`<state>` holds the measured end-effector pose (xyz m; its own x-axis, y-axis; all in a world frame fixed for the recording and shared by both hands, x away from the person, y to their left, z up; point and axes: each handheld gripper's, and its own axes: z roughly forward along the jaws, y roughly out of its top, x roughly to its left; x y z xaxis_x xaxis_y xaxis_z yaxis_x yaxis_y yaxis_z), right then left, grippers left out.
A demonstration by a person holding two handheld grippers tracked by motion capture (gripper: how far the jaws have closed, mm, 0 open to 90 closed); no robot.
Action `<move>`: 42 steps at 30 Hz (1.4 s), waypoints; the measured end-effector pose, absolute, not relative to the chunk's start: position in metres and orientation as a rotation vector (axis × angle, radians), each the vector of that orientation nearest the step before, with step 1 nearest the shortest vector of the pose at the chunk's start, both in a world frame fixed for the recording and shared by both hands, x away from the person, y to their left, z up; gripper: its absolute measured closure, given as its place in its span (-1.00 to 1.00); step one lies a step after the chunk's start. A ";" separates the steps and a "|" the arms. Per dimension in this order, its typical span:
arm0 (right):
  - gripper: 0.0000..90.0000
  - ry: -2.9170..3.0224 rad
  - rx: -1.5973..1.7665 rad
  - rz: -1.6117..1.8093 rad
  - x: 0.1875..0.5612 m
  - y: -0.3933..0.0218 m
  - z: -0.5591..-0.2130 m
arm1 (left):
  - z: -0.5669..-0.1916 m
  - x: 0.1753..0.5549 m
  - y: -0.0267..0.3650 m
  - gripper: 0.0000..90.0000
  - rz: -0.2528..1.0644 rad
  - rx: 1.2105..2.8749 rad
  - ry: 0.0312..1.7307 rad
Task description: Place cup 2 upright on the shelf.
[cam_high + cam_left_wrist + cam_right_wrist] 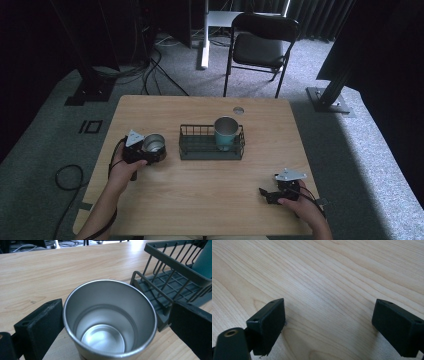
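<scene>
You are working at a pale wooden table [200,200] on a grey carpeted floor, with a black folding chair [260,45] beyond its far edge. Start at your left gripper [150,150]: its jaws stand apart on either side of a steel cup [153,144], which sits upright on the wood. In the left gripper view the left jaw looks to be touching the cup [110,320] wall, while the right jaw is off the rim, so you have it bracketed rather than clamped. That straddle looks like the set-up for a side grip, which would keep the cup level for a lift.

Just right of that gripper, near the cup, lies a dark wire rack [187,150]. A teal cup [226,132] already stands upright in its right end, which leaves the left end free and nearest your cup; that is the likely place for it.

Well to the right and nearer you, your right gripper [267,195] rests low over bare wood, jaws wide apart with nothing between them, parked clear of the left hand's path.
</scene>
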<state>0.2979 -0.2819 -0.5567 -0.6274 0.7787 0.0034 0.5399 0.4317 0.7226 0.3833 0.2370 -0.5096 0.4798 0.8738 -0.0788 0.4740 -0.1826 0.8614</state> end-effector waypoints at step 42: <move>-0.75 2.358 1.131 1.010 0.298 -0.282 -0.557 | -0.515 0.397 0.230 -0.68 0.583 1.830 1.158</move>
<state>0.2979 -0.2819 -0.5567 -0.6273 0.7788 0.0037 0.5400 0.4315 0.7227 0.3966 0.2300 -0.5151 0.4576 0.8872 -0.0597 0.4799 -0.1899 0.8565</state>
